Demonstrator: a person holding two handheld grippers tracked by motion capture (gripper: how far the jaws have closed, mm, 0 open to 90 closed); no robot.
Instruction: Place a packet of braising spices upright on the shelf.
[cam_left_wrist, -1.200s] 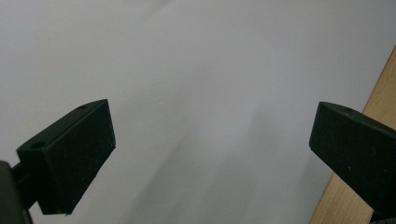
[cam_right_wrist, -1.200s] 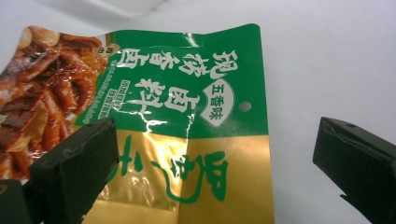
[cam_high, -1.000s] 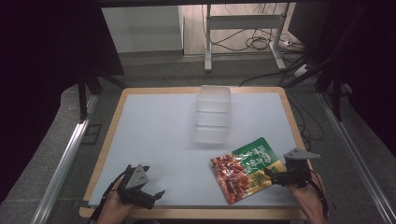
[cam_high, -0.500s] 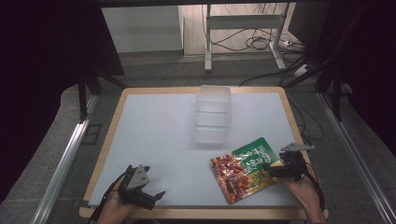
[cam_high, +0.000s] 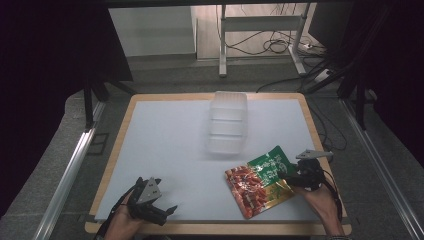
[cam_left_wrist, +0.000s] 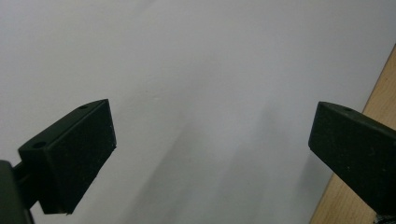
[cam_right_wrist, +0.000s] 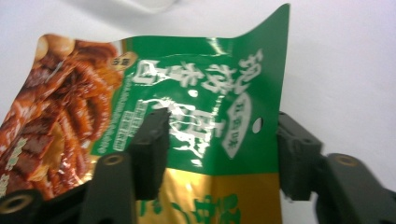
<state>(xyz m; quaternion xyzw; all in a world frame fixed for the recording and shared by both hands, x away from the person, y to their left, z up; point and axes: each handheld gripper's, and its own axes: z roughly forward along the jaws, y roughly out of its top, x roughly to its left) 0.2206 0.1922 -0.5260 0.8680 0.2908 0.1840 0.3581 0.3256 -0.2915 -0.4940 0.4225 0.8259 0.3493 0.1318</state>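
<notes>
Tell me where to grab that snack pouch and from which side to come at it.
Take the snack pouch by its green top edge, coming in from the table's right side, where the right gripper already straddles it with jaws apart. That end curls up off the white table, so a jaw could probably slip underneath; the rest lies flat.

snack pouch (cam_right_wrist: 196, 121) | white Chinese characters on green | not legible
</notes>
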